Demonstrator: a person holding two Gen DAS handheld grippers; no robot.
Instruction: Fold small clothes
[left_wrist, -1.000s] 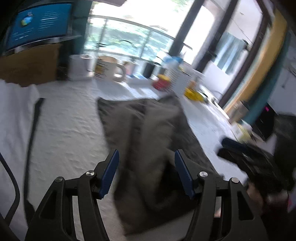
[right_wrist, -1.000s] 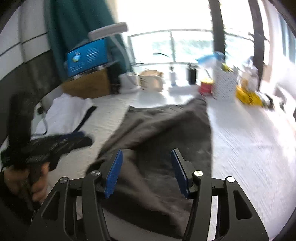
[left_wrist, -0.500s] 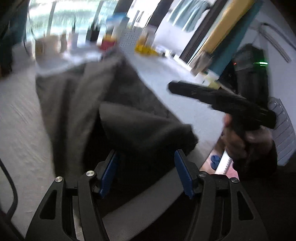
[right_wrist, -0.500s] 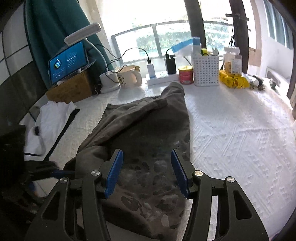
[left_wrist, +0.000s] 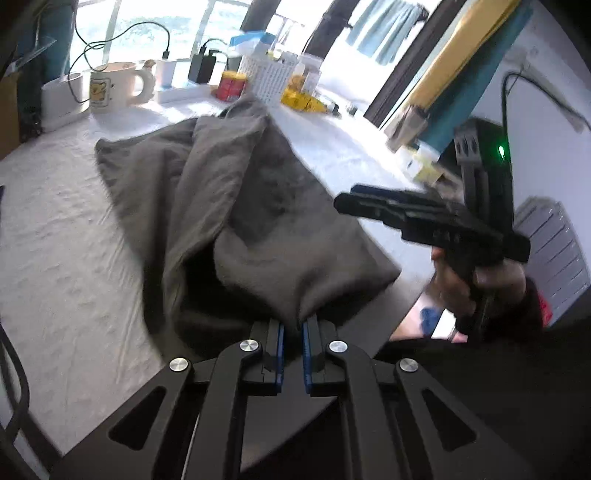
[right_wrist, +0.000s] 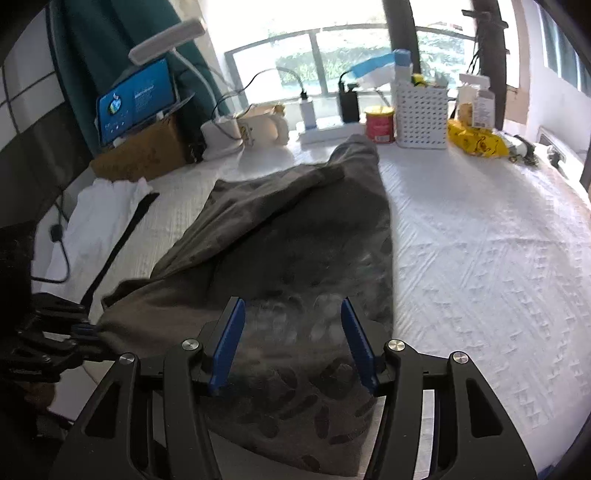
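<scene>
My left gripper (left_wrist: 291, 326) is clamped on the near corner of the grey garment (right_wrist: 295, 236), which lies spread on the white table (right_wrist: 480, 240). My right gripper (right_wrist: 291, 343) hangs above its near hem, jaws apart. With only 1 corner pinched, lifting could bunch the cloth. I count 1 grey garment, 1 white garment (right_wrist: 99, 206) beside it, 2 grippers.

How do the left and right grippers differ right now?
The left gripper has its jaws pinched shut on the near corner of the grey garment; the right gripper stands wide open, gripping nothing. The left sits at the garment's edge, the right over its patterned middle. Both have blue pads and angle down toward the table.
</scene>
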